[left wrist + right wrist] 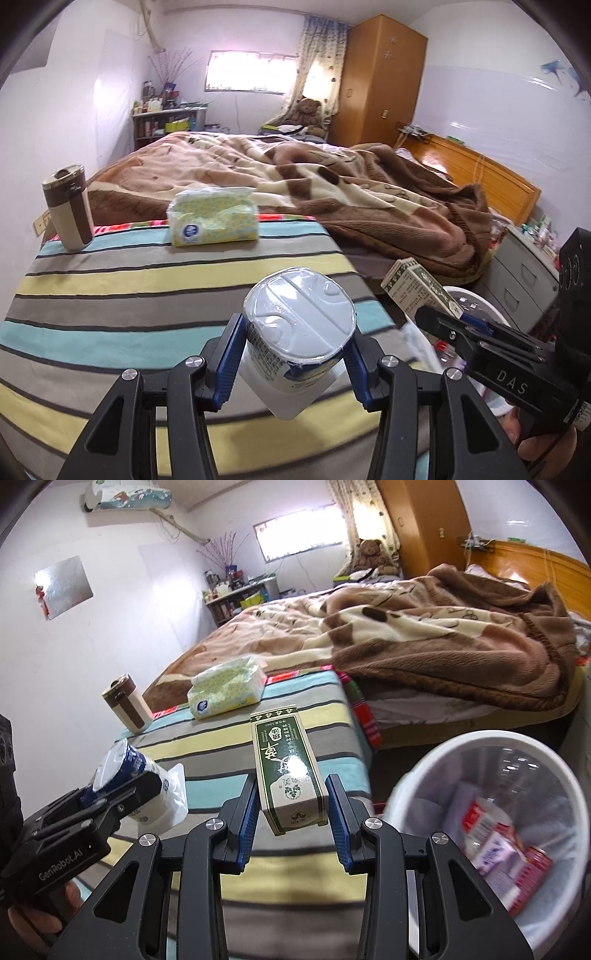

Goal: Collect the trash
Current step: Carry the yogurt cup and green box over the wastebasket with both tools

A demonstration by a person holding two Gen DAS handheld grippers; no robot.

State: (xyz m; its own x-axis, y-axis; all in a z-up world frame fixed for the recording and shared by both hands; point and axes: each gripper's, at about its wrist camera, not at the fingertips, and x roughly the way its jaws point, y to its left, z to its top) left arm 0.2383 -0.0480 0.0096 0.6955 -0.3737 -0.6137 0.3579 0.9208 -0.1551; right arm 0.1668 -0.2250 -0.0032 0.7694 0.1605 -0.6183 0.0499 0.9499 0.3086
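My left gripper (pixel 293 354) is shut on a white plastic cup with a foil lid (pixel 299 328), held above the striped surface (pixel 110 295). It also shows in the right wrist view (pixel 138 786). My right gripper (pixel 291 812) is shut on a green and cream carton box (pixel 286 771), held above the striped surface near its right edge. The box also shows in the left wrist view (pixel 417 291). A white trash bin (pixel 417 775) with a clear liner stands low on the right and holds several packets (pixel 495 845).
A tissue pack (pixel 212 218) and a brown and cream tumbler (pixel 70 210) stand at the far side of the striped surface. Behind lies a bed with a brown blanket (pixel 332 184). A grey drawer unit (pixel 524 269) stands at the right.
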